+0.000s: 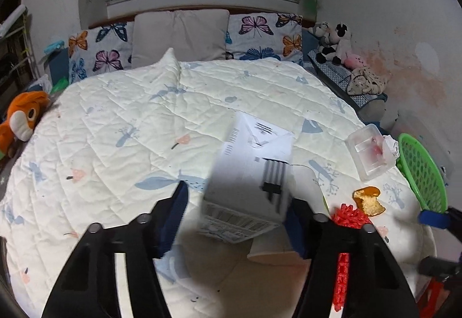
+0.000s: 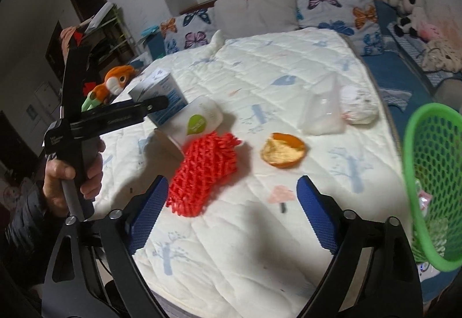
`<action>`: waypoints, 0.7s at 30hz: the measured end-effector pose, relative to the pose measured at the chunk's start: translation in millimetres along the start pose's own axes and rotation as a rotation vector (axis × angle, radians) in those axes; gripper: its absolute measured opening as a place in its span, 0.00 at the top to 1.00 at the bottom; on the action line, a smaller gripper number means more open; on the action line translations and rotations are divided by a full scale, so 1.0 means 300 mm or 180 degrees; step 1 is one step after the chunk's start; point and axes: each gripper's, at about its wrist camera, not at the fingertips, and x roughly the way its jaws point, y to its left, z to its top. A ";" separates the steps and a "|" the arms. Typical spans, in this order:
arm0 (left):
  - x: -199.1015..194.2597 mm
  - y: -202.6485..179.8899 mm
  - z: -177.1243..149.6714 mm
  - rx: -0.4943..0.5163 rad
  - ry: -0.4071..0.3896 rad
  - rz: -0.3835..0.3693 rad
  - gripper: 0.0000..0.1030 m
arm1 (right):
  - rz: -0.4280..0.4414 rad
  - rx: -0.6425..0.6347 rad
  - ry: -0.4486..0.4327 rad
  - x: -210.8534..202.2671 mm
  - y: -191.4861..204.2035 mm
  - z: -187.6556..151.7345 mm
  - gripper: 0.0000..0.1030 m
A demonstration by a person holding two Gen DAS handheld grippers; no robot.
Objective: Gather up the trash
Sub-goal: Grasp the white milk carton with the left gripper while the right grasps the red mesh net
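The left gripper has its blue pads set either side of a white printed carton. The right pad looks to be against the carton's side, while a gap shows at the left pad, so the jaws are apart around it rather than clamped. The right wrist view shows the same tool reaching in beside the carton, gripped by the person's hand.

The right gripper hangs spread and empty above the quilt, with the red foam net just beyond its left finger.

Just right of the carton a white paper cup lies on its side, its mouth by the net. Farther right sits an orange peel, then a clear plastic box with a crumpled tissue beside it. The green mesh basket, where I take the trash to belong, stands at the bed's right edge.

The main risk, as I judge it, is a one-sided grip: lifting before the left pad seats could let the carton pivot and drop. The soft quilt gives little backing, so closing could push the carton over onto the cup. Carrying it right toward the basket could also brush the other gripper.
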 end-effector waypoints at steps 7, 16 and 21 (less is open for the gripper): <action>0.009 0.008 0.002 -0.0027 0.0008 -0.0059 0.55 | 0.0137 0.0043 0.0110 0.101 0.027 0.020 0.25; -0.078 0.019 0.035 -0.0023 -0.0176 -0.0110 0.56 | 0.0211 0.0114 0.0215 0.203 0.045 0.033 0.33; -0.134 0.007 0.060 -0.0003 -0.0291 -0.0189 0.56 | 0.0235 0.0154 0.0236 0.223 0.041 0.033 0.41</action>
